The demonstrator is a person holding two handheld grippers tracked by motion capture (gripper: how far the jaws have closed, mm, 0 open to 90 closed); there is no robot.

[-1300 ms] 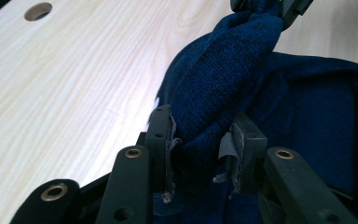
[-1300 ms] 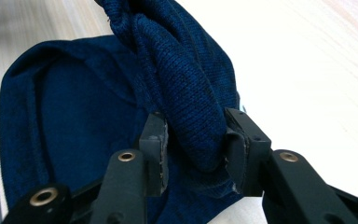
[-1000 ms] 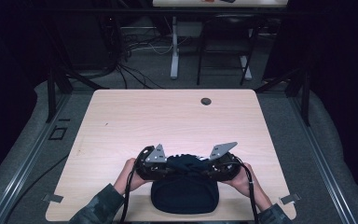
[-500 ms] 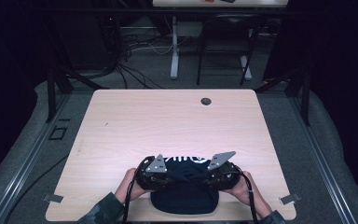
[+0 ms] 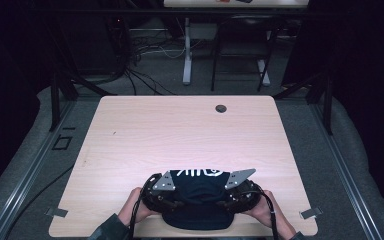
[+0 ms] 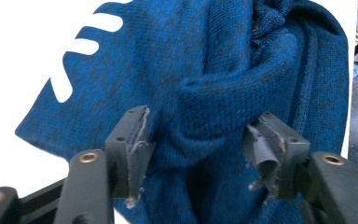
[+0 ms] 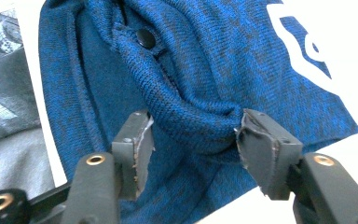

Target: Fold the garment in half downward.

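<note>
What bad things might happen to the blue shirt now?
1. Both grippers' jaws have just been opening. In the left gripper view a raised fold of the blue shirt sits between the pads, so it may catch on the frayed pad when the hand pulls away.
2. The shirt lies at the table's near edge, so a tug might slide it off.
</note>
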